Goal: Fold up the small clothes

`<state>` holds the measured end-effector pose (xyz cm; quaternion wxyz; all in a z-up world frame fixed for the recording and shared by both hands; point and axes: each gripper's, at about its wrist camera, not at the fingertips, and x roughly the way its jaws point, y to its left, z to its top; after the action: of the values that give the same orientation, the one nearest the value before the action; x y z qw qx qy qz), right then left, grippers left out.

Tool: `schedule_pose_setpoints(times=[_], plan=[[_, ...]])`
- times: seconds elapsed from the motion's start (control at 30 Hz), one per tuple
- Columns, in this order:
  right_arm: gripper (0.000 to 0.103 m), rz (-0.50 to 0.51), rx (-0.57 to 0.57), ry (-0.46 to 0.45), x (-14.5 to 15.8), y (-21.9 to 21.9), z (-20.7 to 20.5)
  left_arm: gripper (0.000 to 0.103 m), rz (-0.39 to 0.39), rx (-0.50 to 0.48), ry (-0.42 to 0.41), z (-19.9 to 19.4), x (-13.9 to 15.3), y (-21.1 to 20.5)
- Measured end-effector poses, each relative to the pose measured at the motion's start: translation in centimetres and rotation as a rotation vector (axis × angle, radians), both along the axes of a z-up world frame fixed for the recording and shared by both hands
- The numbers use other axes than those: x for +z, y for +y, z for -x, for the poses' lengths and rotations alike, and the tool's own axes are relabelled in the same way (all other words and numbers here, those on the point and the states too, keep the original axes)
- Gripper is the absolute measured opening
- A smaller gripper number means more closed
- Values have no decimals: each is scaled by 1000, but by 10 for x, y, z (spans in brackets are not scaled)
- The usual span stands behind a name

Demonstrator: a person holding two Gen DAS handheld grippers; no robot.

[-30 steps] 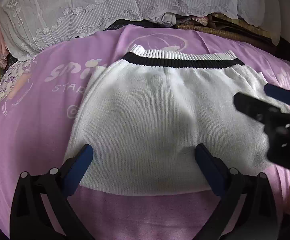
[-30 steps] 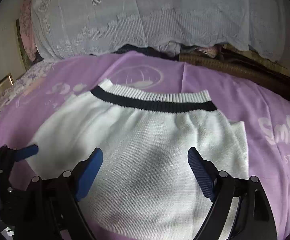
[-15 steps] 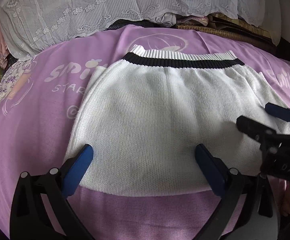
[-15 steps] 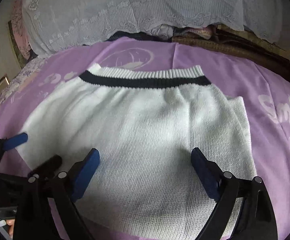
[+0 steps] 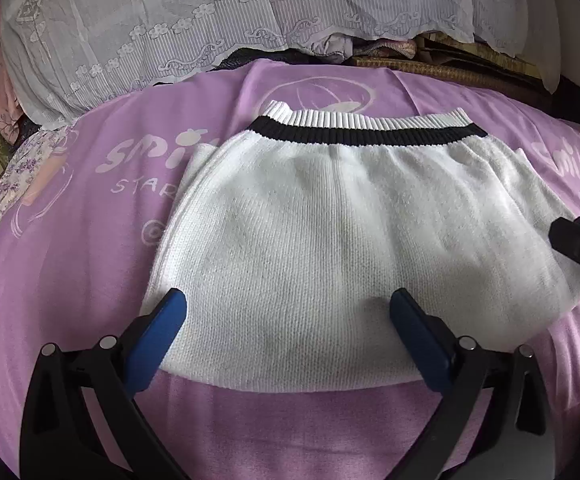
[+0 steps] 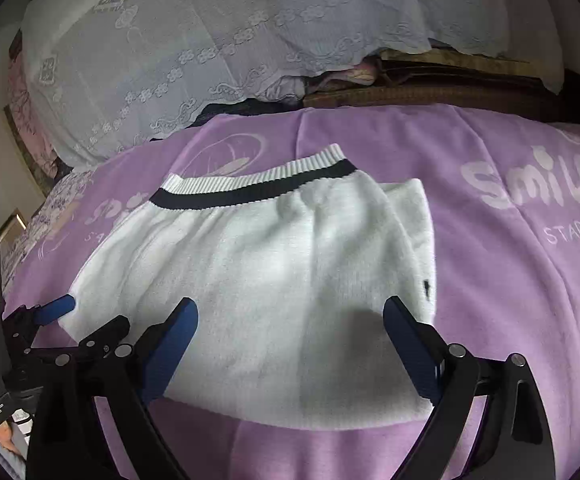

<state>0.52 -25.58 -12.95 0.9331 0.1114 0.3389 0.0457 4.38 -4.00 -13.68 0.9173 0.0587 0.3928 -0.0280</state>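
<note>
Right gripper (image 5: 578, 246) has pulled back toward the right edge of the left wrist view; only a black tip shows there. Its own camera has swung rightward: the white knit garment (image 6: 273, 280) sits left of centre, and its waistband appears slanted, possibly a lens effect.

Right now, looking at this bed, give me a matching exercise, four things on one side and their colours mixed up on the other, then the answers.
Things:
1. knitted garment body
2. waistband stripe
3. blanket
4. left gripper finger pads

Colours:
A. blue
B. white
C. purple
D. black

Pairs: 1-B, 2-D, 3-C, 4-A
</note>
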Motion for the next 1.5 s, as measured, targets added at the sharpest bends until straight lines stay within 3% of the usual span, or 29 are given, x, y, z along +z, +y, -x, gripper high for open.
schedule_pose_setpoints(times=[0.3, 0.5, 0.8, 0.97, 1.1, 1.2, 1.23, 1.3, 1.33, 1.5], plan=[[94, -149, -76, -4, -6, -55, 36, 99, -17, -5, -40, 6, 7, -3], [94, -321, -48, 84, -29, -67, 26, 99, -24, -10, -35, 5, 6, -5], [94, -423, -47, 88, -35, -77, 20, 99, -16, -7, 14, -2, 0, -3], [94, -529, -51, 132, -38, -92, -7, 99, 111, -20, 42, -17, 24, 1], [94, -555, -44, 159, -38, -96, -41, 99, 132, -26, 69, -39, 28, -16], [94, -559, -37, 135, -40, -98, -60, 99, 135, -23, 114, -53, 7, -31], [94, -558, -31, 118, -41, -99, -63, 99, 100, -19, 116, -55, -2, -36], [94, -548, -12, 90, -41, -98, -63, 99, 17, -31, 22, -44, -7, -47], [94, -543, -2, 86, -41, -99, -62, 99, -3, -34, 12, -42, -5, -50], [94, -556, 22, 71, -40, -105, -71, 99, 46, -43, 33, -44, -3, -42]])
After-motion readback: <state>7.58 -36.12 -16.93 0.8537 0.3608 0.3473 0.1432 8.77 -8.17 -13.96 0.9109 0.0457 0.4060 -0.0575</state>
